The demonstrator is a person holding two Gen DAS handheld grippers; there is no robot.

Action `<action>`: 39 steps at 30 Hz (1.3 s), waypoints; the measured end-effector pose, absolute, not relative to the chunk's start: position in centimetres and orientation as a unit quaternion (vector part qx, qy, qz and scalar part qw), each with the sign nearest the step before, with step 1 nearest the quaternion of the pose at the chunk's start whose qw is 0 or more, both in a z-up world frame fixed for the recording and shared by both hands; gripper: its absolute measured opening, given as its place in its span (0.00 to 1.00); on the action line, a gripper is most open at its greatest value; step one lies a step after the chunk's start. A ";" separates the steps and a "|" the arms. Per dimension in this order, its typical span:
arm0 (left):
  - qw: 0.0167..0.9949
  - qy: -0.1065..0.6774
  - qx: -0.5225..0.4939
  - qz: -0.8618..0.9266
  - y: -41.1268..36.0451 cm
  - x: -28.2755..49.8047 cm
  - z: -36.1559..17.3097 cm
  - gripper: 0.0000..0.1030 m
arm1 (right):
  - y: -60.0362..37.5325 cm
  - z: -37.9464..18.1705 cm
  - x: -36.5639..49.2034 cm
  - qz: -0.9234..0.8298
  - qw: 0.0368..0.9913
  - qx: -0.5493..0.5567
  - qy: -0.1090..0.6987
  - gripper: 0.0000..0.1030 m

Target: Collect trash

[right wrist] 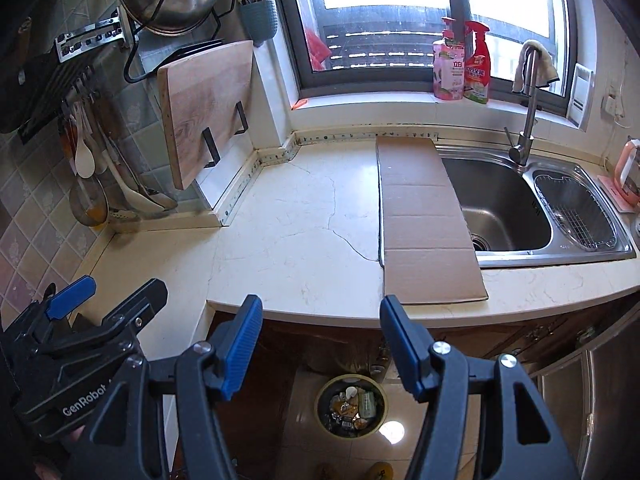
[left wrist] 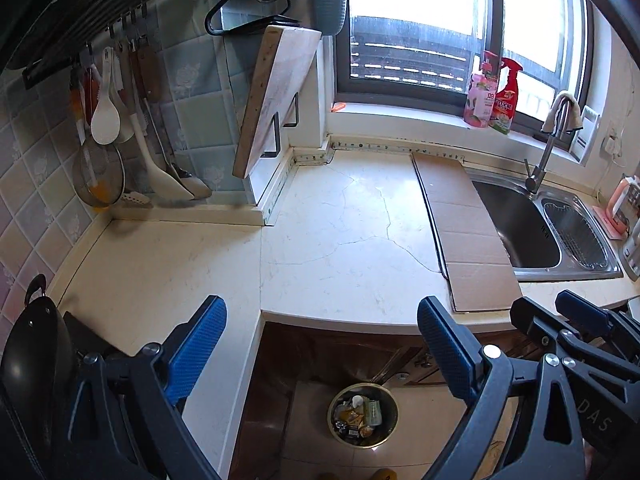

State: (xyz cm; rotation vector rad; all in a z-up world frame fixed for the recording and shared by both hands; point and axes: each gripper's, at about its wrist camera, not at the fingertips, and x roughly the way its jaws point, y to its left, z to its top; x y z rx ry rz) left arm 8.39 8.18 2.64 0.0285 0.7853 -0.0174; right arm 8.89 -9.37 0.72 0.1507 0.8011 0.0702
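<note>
A round trash bin [left wrist: 363,415] stands on the floor below the counter edge, holding wrappers and other trash; it also shows in the right wrist view [right wrist: 351,406]. My left gripper [left wrist: 322,320] is open and empty, held above the counter's front edge over the bin. My right gripper [right wrist: 321,318] is open and empty, beside the left one. The right gripper shows at the right of the left wrist view [left wrist: 560,312], and the left gripper shows at the left of the right wrist view [right wrist: 108,292]. No loose trash shows on the cream countertop [left wrist: 340,232].
A flat cardboard sheet [right wrist: 424,220] lies on the counter beside the steel sink [right wrist: 504,204]. A cutting board [right wrist: 208,112] leans at the back left, with hanging utensils [left wrist: 120,128]. A black wok [left wrist: 28,360] sits at the left. Two bottles [right wrist: 460,68] stand on the windowsill.
</note>
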 end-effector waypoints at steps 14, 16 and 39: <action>0.924 0.381 0.025 -0.006 7.7 8.6 2.7 0.92 | -9.4 0.8 8.8 0.024 0.920 0.076 0.384 0.60; 0.924 0.382 0.024 -0.006 7.7 8.6 2.7 0.92 | -9.5 0.8 8.8 0.024 0.920 0.076 0.384 0.60; 0.923 0.384 0.024 -0.010 7.5 8.7 2.6 0.92 | -9.5 0.9 8.5 0.014 0.921 0.077 0.381 0.60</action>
